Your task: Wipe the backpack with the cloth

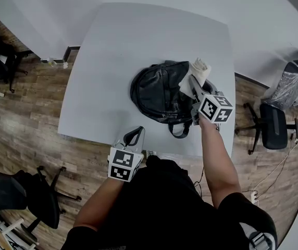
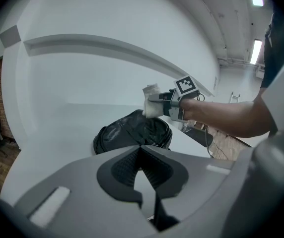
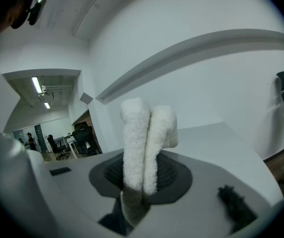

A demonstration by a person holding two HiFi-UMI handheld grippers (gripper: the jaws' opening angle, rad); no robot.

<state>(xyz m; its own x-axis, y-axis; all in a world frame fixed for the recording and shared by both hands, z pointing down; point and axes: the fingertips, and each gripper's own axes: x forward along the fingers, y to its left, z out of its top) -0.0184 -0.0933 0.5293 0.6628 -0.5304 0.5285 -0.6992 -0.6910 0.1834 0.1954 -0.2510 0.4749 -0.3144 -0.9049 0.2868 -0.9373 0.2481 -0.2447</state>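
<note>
Backpack (image 1: 162,95), black, lies on the white desk (image 1: 112,51), right of centre, its strap loop towards the near edge. My right claw (image 1: 191,83) is clamped on the folded white cloth (image 1: 198,71) at the backpack's right side. The head view cannot confirm contact between cloth and bag. The right claw view shows the cloth pinched upright between both pads, but no clear sight of the backpack. My left claw (image 1: 134,135) hangs over the desk's near edge, apart from the backpack. Its own view shows the jaw tips together with nothing between them, and beyond them the backpack with the cloth just above it.
</note>
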